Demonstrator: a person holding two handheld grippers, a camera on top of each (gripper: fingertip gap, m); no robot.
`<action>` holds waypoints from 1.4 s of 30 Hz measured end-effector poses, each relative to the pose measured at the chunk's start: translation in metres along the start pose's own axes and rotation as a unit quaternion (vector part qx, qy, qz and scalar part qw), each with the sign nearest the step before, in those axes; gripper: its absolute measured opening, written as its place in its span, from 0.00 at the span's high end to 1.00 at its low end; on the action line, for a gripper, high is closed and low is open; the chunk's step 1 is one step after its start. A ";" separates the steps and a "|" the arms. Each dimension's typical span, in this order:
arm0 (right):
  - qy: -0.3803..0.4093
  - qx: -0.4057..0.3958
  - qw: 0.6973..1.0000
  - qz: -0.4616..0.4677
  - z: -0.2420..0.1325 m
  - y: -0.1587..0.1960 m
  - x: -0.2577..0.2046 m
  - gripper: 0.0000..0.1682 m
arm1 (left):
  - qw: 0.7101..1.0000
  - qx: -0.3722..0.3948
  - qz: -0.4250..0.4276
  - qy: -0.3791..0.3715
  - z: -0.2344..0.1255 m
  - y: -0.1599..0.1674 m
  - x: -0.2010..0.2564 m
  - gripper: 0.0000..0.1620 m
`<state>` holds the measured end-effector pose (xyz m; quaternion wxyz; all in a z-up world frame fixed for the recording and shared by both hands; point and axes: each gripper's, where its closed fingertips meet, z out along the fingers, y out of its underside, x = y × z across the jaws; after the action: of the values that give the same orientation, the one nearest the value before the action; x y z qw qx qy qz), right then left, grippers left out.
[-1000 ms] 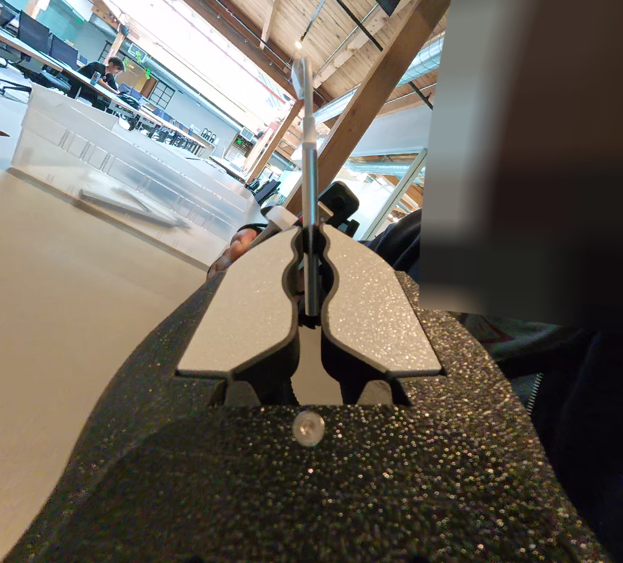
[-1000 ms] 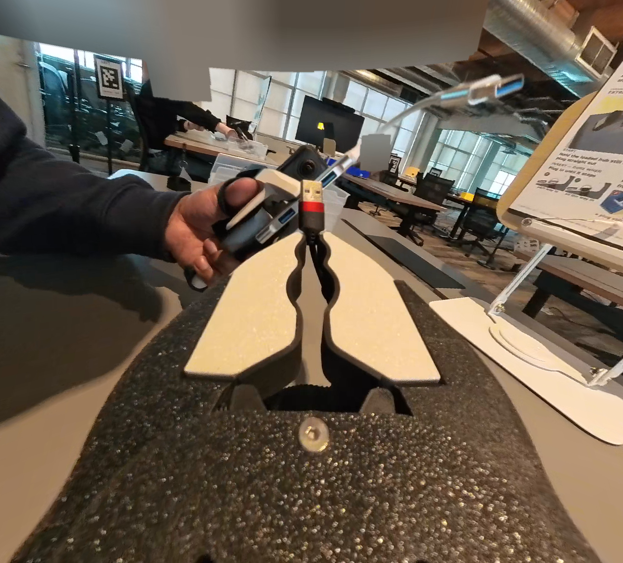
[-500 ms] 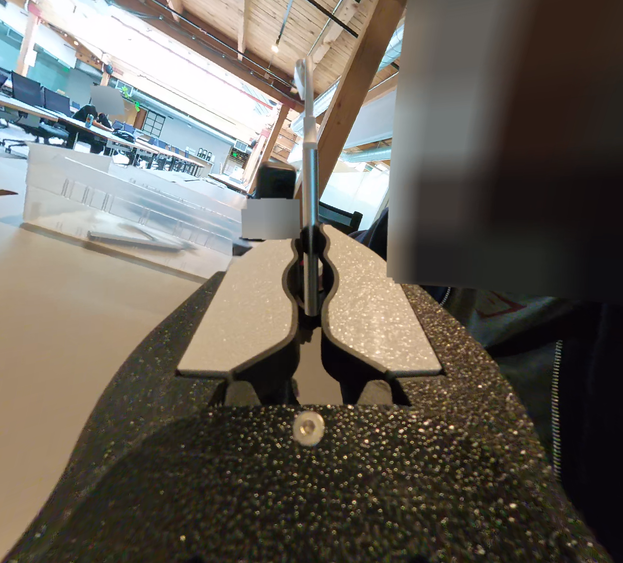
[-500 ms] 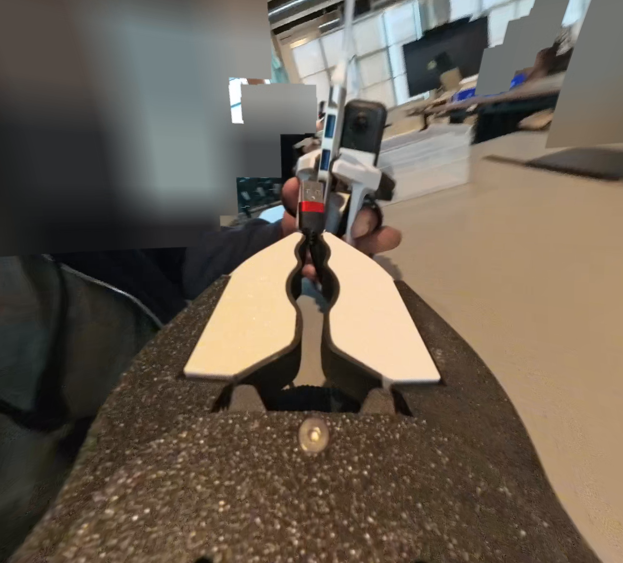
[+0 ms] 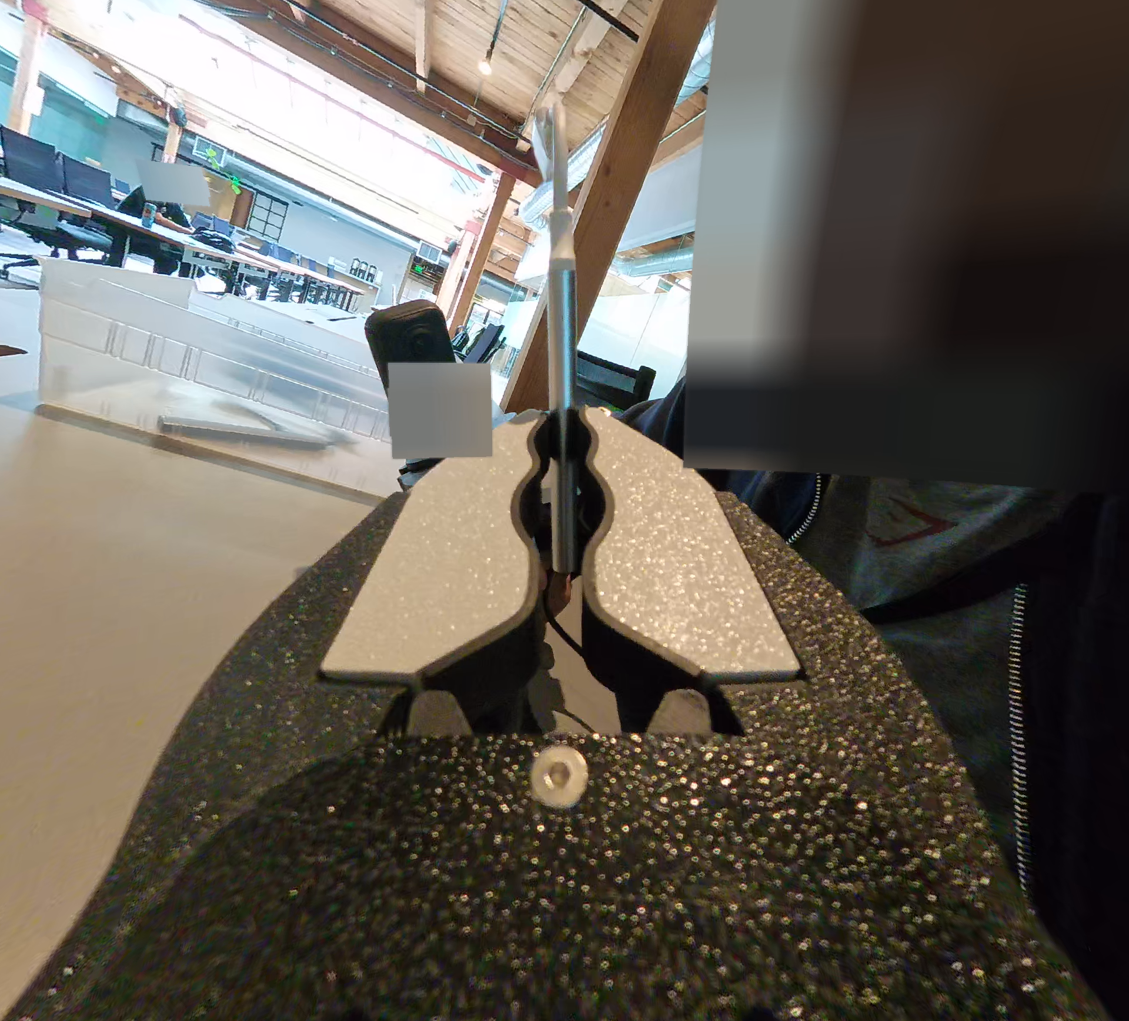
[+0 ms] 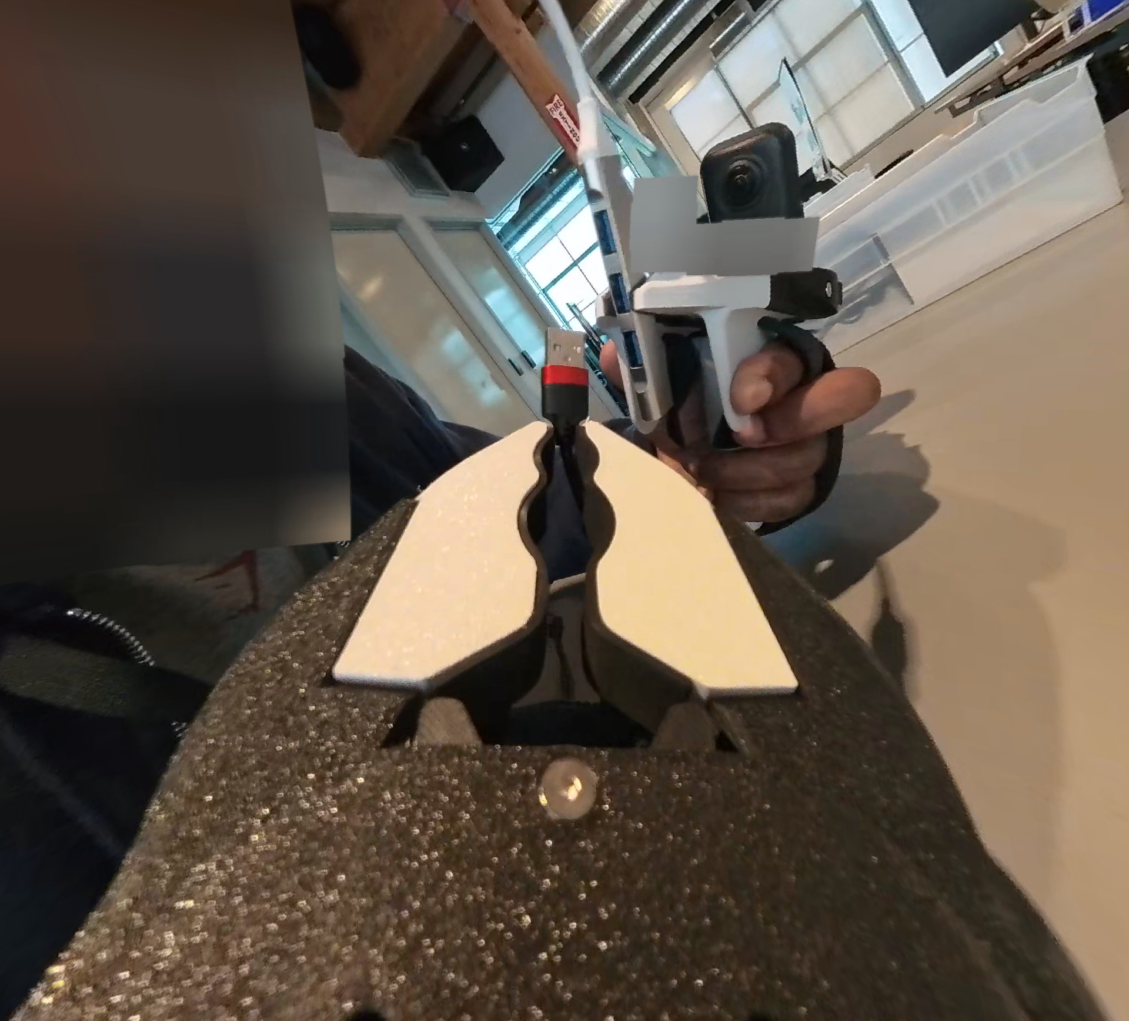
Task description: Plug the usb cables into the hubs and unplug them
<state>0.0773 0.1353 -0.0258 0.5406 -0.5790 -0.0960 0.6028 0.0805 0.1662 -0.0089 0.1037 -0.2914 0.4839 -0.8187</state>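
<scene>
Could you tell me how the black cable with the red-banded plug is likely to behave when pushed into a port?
The USB plug stands straight above the right tongs, so it probably stays rigid. Its thin cord below likely flexes.

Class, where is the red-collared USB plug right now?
In the right wrist view, the USB plug stands upright at centre, its cable pinched in the right tool, just left of the hub, unplugged.
</scene>
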 end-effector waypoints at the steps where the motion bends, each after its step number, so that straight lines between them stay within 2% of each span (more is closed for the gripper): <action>1: -0.001 -0.001 1.000 0.001 0.000 0.000 0.000 0.97 | 1.000 0.001 0.000 0.002 0.000 0.000 0.000 0.96; 11: 0.000 -0.022 0.998 0.060 0.000 0.008 0.004 0.96 | 0.999 -0.014 0.028 0.025 0.003 0.004 0.009 0.96; 18: 0.000 -0.035 0.993 0.112 0.000 0.016 0.006 0.97 | 0.990 -0.096 0.099 0.012 0.001 0.021 0.011 0.96; 33: 0.007 -0.037 0.984 0.177 -0.001 0.023 0.011 0.97 | 0.971 -0.170 0.169 -0.010 -0.007 0.034 0.007 0.95; 42: 0.037 -0.065 0.977 0.200 -0.001 0.035 0.017 0.97 | 0.945 -0.244 0.219 -0.020 -0.017 0.047 0.006 0.96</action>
<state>0.0632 0.1338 -0.0617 0.3734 -0.6422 0.0025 0.6695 0.0602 0.1522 -0.0529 0.2158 -0.2106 0.7183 -0.6270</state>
